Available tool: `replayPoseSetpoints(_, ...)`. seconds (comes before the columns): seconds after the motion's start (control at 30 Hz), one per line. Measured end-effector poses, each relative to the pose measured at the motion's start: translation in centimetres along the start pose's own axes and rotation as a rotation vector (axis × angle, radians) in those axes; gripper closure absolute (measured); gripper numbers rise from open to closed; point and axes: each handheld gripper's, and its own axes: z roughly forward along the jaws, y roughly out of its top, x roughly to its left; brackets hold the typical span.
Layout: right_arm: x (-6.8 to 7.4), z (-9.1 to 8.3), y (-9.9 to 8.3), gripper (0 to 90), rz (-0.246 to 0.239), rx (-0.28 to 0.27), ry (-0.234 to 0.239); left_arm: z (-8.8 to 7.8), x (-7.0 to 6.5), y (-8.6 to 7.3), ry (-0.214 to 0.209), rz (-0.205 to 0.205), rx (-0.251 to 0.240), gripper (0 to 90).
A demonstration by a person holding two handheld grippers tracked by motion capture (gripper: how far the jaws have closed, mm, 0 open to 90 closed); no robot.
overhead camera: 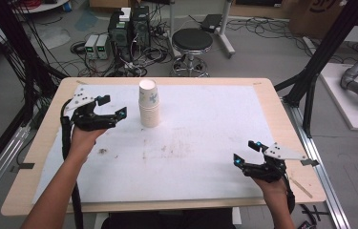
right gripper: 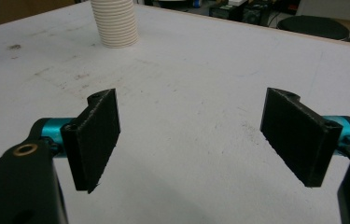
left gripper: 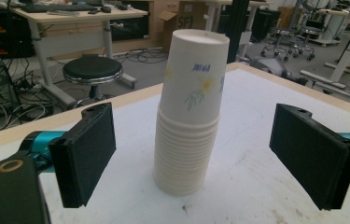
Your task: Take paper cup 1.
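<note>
Gaping wide, left gripper point(left gripper: 193, 161) faces cup stack point(left gripper: 189, 112).

Stack of paper cups point(overhead camera: 149, 109): cream-white, the top cup printed with a small flower sprig in green and yellow and blue lettering. Table point(overhead camera: 43, 143): pale wood edge, covered by a white sheet point(overhead camera: 205, 138) with grey-brown smudges and scuffs. Left gripper point(overhead camera: 112, 106) and right gripper point(overhead camera: 247, 151): black bodies, black pads, turquoise joints, light grey top plates. Stool point(overhead camera: 192, 40): black seat, chrome base. Floor point(overhead camera: 262, 52): grey.
</note>
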Motion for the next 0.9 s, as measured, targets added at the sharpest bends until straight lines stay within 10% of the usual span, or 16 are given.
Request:
replayPoseSetpoints(0.53,-0.2,-0.1,-0.1,20.3,0.004,-0.003,0.007,7.5,0.5,4.5,-0.052,0.002,0.113,14.6)
replayPoseSetpoints(0.9,-0.4,-0.1,-0.2,20.4,0.011,0.001,0.008,11.5,0.1,4.6,-0.069,0.006,0.157,14.7)
